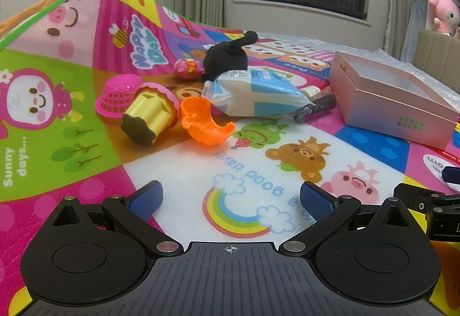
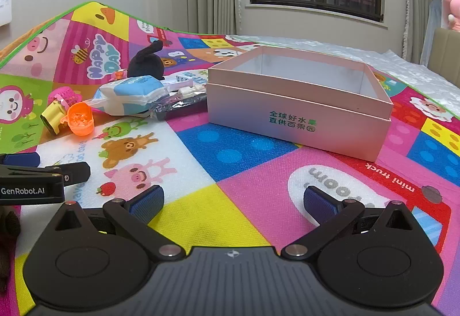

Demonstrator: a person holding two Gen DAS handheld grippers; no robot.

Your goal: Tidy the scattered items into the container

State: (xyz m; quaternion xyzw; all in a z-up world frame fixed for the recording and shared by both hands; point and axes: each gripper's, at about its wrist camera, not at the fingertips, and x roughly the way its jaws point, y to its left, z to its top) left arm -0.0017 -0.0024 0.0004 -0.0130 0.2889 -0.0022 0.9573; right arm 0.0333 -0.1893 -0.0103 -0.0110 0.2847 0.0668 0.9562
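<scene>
Both grippers, left (image 1: 230, 196) and right (image 2: 233, 198), gape wide, empty. Pouch (image 1: 253, 93) lies lengthwise toward the box (image 2: 299, 106), partly hiding a dark tube (image 1: 314, 107).

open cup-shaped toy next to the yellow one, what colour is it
Orange, clearest in the left wrist view.

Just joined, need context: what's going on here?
Tidy-up, not yet started. Both the left gripper and the right gripper hover over the play mat, jaws open, holding nothing. The toys, among them an orange shell and a blue-white pouch, lie piled left of the pink box.
</scene>
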